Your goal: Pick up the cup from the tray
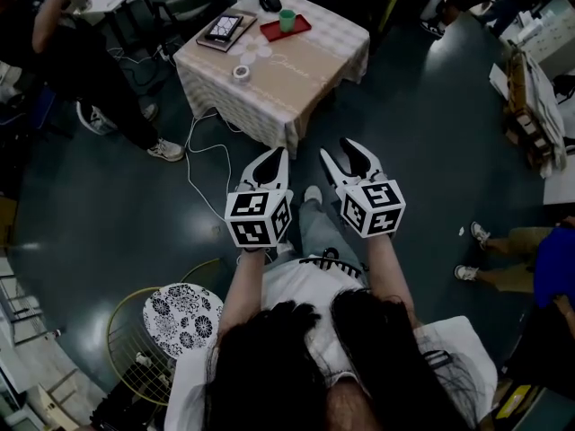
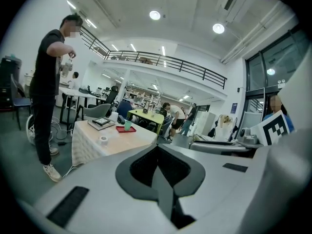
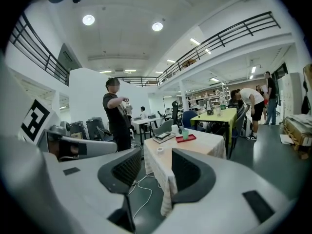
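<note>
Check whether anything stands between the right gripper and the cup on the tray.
Nothing visible does: only floor and bare table lie between the right gripper and the cup. The tape roll lies aside.

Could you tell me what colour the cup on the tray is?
The cup is green, clearest in the head view.

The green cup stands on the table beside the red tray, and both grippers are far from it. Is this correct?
No: the green cup stands on the red tray, not beside it; the head view shows this. The left gripper and right gripper are indeed far away.
</note>
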